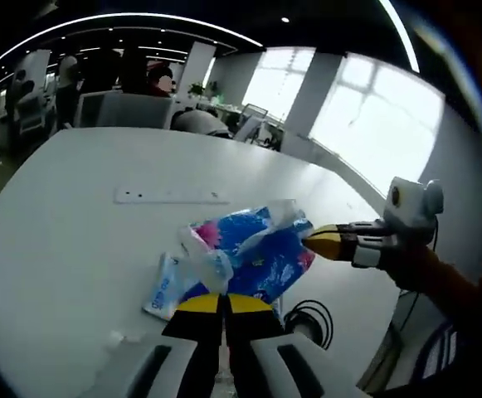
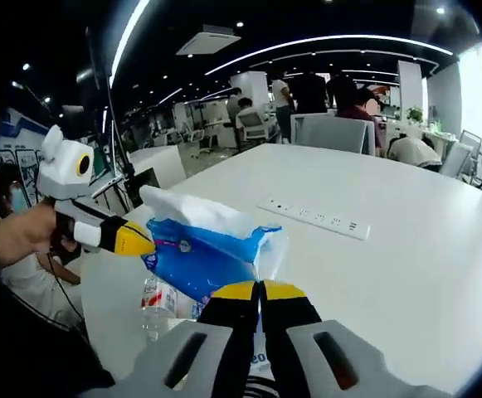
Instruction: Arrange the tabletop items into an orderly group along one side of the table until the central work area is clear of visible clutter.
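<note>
The white counter (image 1: 75,249) carries a power strip (image 1: 171,196) at 12 o'clock in the left gripper view. A blue tissue pack (image 1: 253,257) sits mid-frame, pinched from both ends: the left gripper (image 1: 226,303) at 6 o'clock, jaws closed on it, and the right gripper (image 1: 323,239) at 3 o'clock, likewise gripping. A bottle (image 2: 156,300) stands at 8 o'clock in the right gripper view.

Tissue pack (image 1: 253,253) sits on the table (image 1: 75,249), between the two grippers; power strip (image 1: 172,196) lies behind it; a cable (image 1: 311,319) coils beside it.
</note>
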